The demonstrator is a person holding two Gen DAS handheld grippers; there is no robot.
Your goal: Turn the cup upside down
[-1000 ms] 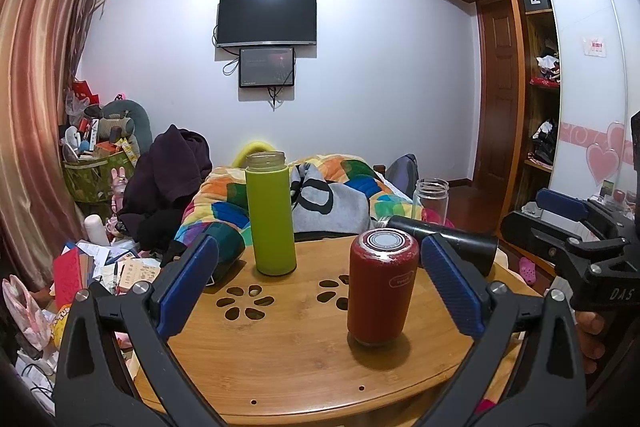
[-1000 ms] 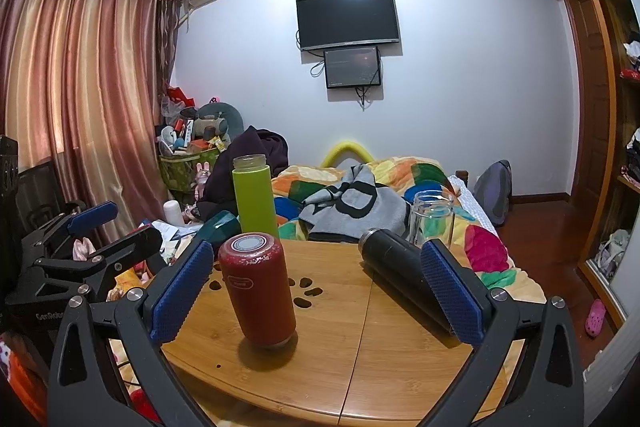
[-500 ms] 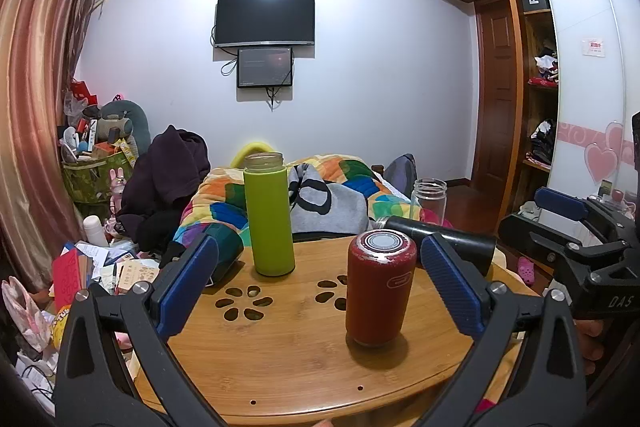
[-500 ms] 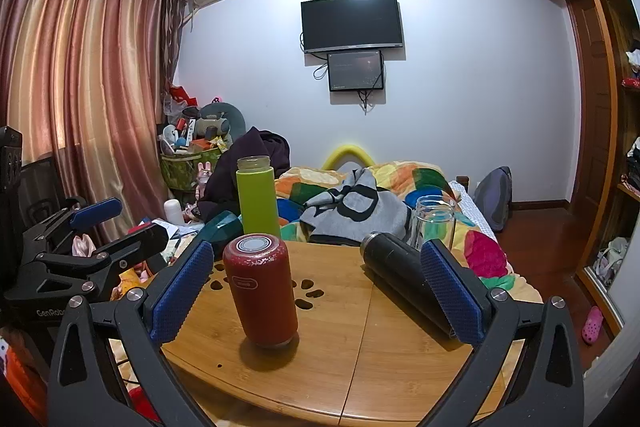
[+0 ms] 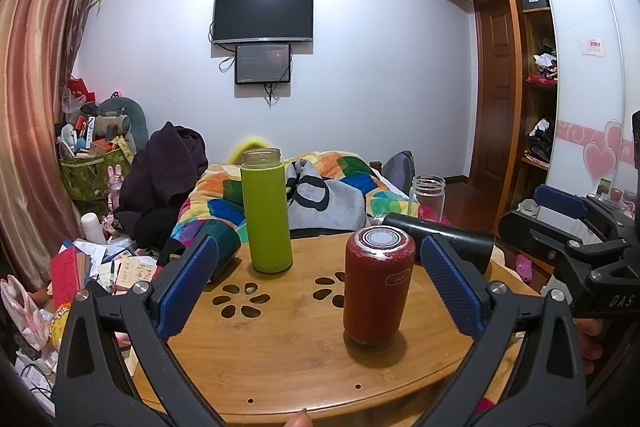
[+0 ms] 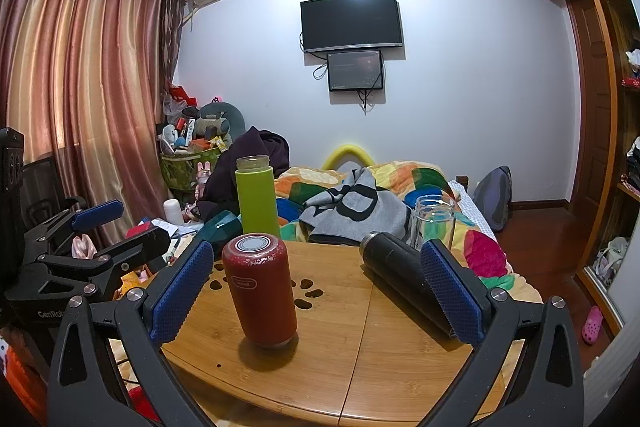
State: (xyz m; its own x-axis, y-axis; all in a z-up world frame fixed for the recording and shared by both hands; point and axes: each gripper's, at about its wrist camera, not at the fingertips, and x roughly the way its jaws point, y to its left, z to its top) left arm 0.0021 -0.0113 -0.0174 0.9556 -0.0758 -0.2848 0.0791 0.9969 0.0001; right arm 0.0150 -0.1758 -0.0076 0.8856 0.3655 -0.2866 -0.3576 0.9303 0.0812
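Observation:
A red cup (image 5: 376, 291) stands on the round wooden table (image 5: 280, 359) with its flat base up; it also shows in the right wrist view (image 6: 260, 291). A green cup (image 5: 266, 213) stands upright with its mouth up at the table's far side, also in the right wrist view (image 6: 257, 203). A black flask (image 6: 408, 283) lies on its side. My left gripper (image 5: 320, 287) is open, held before the table with nothing between its fingers. My right gripper (image 6: 320, 287) is open and empty too. Each gripper shows at the edge of the other's view.
A clear glass jar (image 6: 434, 223) stands at the table's far right edge, also seen from the left (image 5: 427, 193). A bed with a colourful quilt (image 5: 340, 179) lies behind the table. Clutter (image 5: 100, 259) fills the floor at left. A wardrobe (image 5: 560, 107) is at right.
Both views have shifted only slightly. The cups and the flask have not moved, and both grippers stay open.

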